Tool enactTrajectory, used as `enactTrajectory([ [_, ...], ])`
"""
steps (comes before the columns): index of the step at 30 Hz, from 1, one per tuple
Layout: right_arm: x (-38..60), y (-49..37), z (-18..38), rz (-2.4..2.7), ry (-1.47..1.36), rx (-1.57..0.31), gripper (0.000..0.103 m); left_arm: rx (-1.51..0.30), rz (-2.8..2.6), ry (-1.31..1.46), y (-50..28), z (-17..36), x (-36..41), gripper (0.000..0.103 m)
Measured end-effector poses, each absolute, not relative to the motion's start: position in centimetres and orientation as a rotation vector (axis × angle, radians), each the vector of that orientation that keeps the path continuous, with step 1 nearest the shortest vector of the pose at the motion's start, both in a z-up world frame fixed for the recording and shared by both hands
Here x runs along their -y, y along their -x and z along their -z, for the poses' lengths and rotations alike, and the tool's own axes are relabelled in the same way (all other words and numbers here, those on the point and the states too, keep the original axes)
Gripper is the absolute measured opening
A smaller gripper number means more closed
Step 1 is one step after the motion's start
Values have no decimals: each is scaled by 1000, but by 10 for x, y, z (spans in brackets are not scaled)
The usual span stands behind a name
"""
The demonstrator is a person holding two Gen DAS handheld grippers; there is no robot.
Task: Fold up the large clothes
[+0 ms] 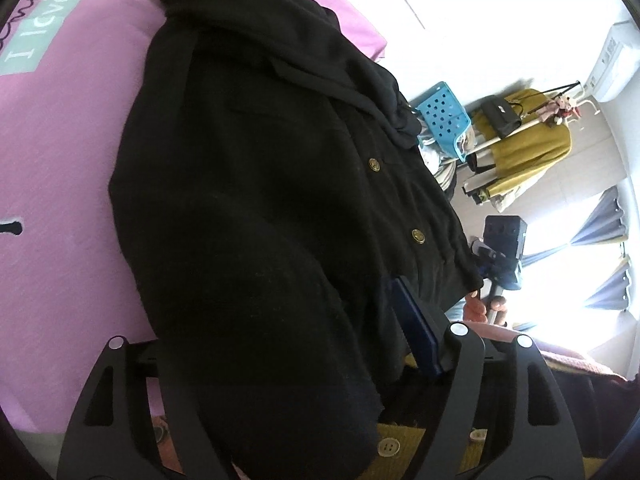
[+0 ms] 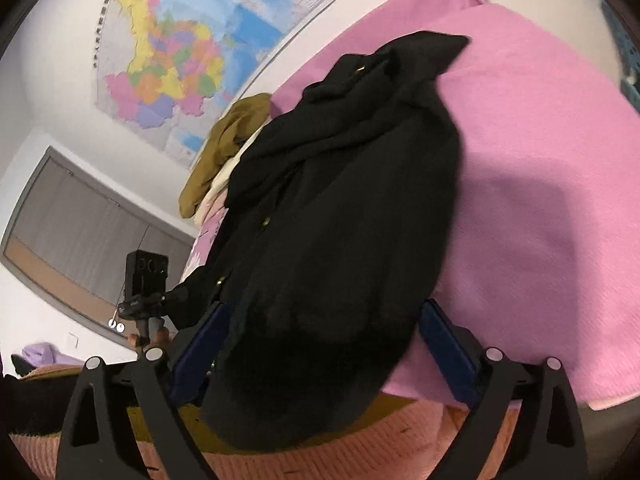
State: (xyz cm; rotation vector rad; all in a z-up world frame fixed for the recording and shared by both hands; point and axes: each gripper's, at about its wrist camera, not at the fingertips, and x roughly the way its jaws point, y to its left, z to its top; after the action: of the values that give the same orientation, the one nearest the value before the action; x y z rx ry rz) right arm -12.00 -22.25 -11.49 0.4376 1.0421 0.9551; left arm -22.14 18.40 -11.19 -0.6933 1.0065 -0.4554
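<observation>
A large black coat (image 1: 260,180) with brass buttons lies lengthwise on a pink bedspread (image 1: 68,140), its hem toward me. My left gripper (image 1: 280,300) is open around the hem. Its right blue pad (image 1: 416,328) stands clear beside the cloth, and the coat covers its left finger. In the right wrist view the coat (image 2: 352,208) runs away across the bedspread (image 2: 540,160). My right gripper (image 2: 324,308) is open wide, and both blue pads (image 2: 444,344) stand apart from the hem between them.
A blue perforated basket (image 1: 440,116), a black bag (image 1: 500,114) and a mustard garment (image 1: 528,136) stand beyond the bed. An olive garment (image 2: 224,148) lies by the wall under a map (image 2: 180,52). The bed's near edge is just below the grippers.
</observation>
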Motion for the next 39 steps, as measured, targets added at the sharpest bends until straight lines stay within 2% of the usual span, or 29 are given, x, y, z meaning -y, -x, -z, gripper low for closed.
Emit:
enactTrajectory([
  [1,222,122,114,-964,-424,-1041,84,-1008,453,688,221,112,-183,50],
  [2,218,123,115,-991,-425,-1043,74,-1020,453,682,220,113,-182,30],
  [3,217,122,119,-1008,-444,-1062,56,-1024,464,692,220,113,-181,18],
  [4,218,123,121,-1015,-450,-1073,43,-1016,460,703,220,112,-182,14],
  [5,217,124,121,-1024,-449,-1069,36,-1007,458,707,221,111,-185,8],
  [6,219,124,120,-1039,-475,-1057,24,-990,460,715,223,107,-187,8],
  [7,222,125,119,-1048,-508,-1047,20,-971,466,730,226,104,-190,7],
  [13,230,121,88,-1091,-636,-925,18,-857,493,748,234,66,-203,7],
  [21,224,91,49,-1101,-709,-837,15,-810,502,693,211,22,-215,7],
  [23,220,79,38,-1102,-717,-808,11,-805,501,696,199,12,-220,7],
  [32,194,19,2,-1093,-694,-742,10,-792,465,646,139,-24,-240,7],
  [39,179,-43,-7,-1043,-726,-753,9,-811,424,654,84,-37,-260,8],
])
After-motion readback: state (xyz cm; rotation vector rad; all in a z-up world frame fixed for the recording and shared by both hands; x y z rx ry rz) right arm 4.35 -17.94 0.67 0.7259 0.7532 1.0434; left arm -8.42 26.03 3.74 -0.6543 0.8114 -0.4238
